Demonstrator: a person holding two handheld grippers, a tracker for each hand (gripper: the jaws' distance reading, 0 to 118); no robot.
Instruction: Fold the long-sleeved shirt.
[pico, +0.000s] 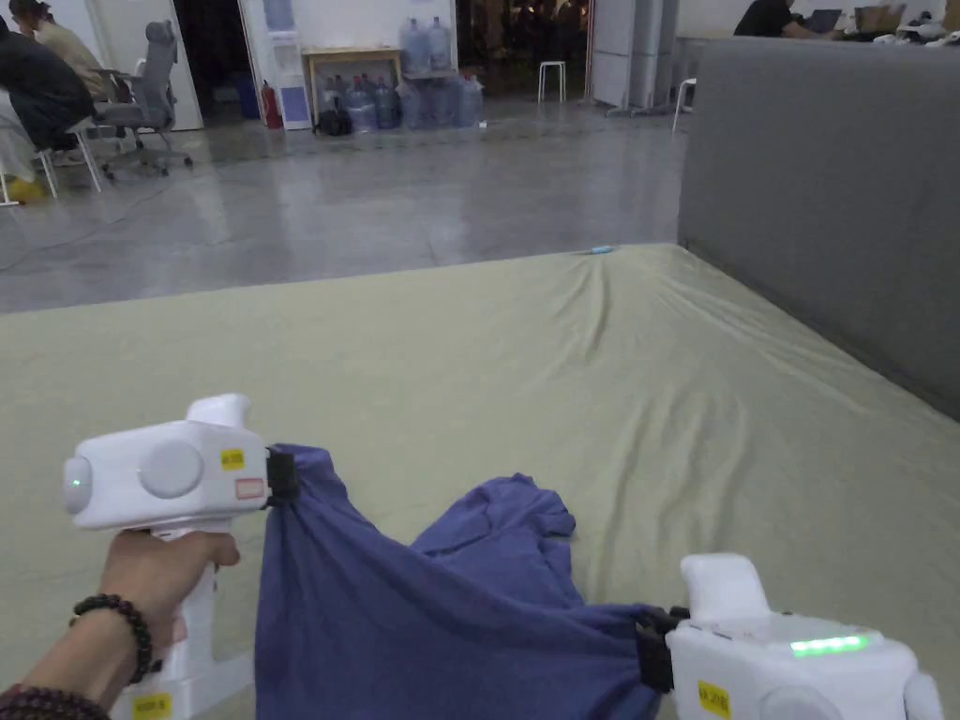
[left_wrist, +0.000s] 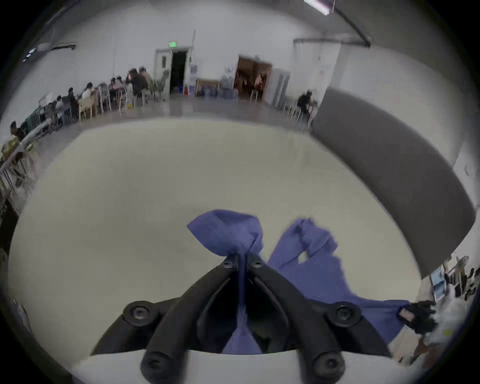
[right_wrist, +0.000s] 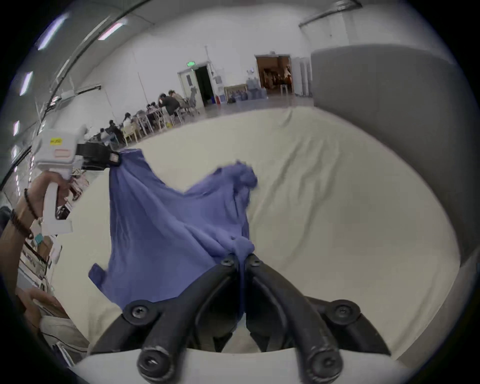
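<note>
The shirt (pico: 450, 600) hangs between the left gripper (pico: 281, 476), raised at the left, and the right gripper (pico: 649, 647), lower at the right; its far end lies on the sheet-covered table (pico: 469, 375), a partition (pico: 825, 187) along the right

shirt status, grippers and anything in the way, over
Left gripper shut on shirt, right gripper shut on it too. Shirt lifted, bunched, unfolded, over the bed sheet. Nothing in the way.

Blue shirt (pico: 441, 609): lower part cut off by head view's bottom edge, sleeves lost in the bunched folds. Right gripper (pico: 647, 647) body clipped at frame corner. Left gripper view motion-blurred at right edge.
</note>
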